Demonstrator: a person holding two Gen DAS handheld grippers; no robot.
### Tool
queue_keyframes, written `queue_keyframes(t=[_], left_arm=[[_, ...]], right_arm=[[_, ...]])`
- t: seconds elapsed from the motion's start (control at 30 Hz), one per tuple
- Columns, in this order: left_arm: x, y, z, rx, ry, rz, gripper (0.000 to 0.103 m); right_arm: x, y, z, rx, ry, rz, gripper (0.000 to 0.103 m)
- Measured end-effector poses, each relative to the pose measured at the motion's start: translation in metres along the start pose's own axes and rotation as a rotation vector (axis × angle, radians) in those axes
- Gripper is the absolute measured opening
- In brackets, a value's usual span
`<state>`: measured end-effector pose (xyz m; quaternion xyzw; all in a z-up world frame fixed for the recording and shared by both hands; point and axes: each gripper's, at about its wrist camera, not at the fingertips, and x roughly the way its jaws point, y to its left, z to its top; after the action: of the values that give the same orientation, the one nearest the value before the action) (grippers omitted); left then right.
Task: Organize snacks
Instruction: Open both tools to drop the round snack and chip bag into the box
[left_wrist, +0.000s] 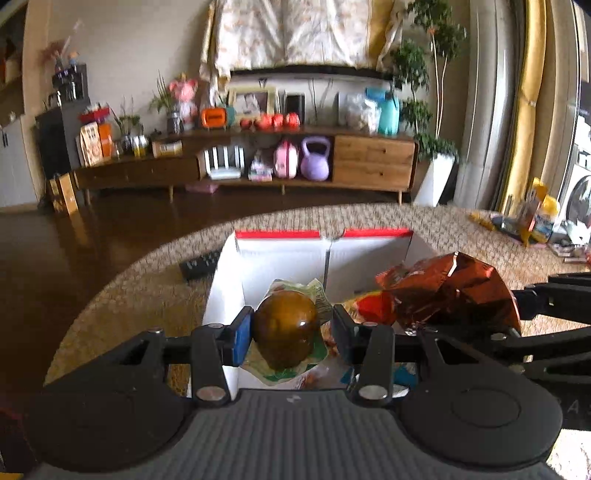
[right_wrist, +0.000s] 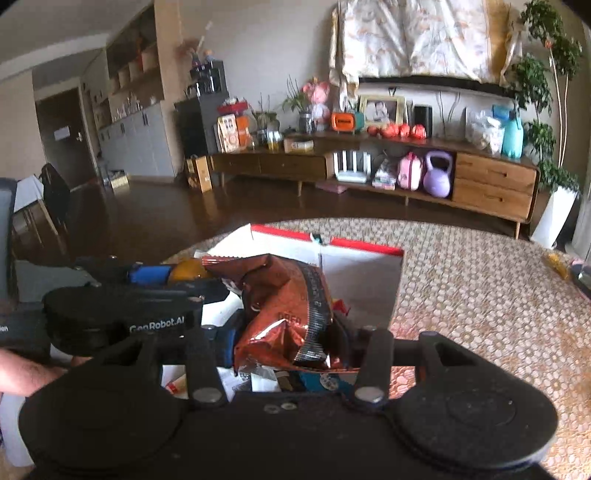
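My left gripper (left_wrist: 293, 332) is shut on a brown, glossy egg-shaped snack (left_wrist: 286, 328) sealed in a clear and green packet, held above the white box with a red rim (left_wrist: 280, 254). My right gripper (right_wrist: 286, 338) is shut on a crumpled reddish-brown foil snack bag (right_wrist: 284, 310), also above the box (right_wrist: 362, 269). The foil bag (left_wrist: 454, 291) shows in the left wrist view to the right of the egg snack. In the right wrist view, the left gripper (right_wrist: 155, 277) is close on the left. Several other packets lie inside the box, mostly hidden.
The box stands on a round table with a woven cover (right_wrist: 480, 295). A black remote (left_wrist: 197, 266) lies left of the box. More snack packets (left_wrist: 535, 218) sit at the table's far right edge. A person's forearm (right_wrist: 22, 373) is at the lower left.
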<state>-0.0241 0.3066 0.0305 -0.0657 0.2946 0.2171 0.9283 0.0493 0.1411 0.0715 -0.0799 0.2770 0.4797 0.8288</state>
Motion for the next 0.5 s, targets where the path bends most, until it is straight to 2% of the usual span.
queue_keyframes(t=[0.33, 0.5], left_arm=[[0.026, 0.008, -0.009, -0.001, 0.131, -0.011, 0.044], [0.03, 0.007, -0.008, 0.009, 0.155, -0.006, 0.045]], right_arm=[[0.029, 0.004, -0.009, -0.007, 0.123, -0.019, 0.047], [0.035, 0.0, -0.012, -0.014, 0.159, -0.029, 0.047]])
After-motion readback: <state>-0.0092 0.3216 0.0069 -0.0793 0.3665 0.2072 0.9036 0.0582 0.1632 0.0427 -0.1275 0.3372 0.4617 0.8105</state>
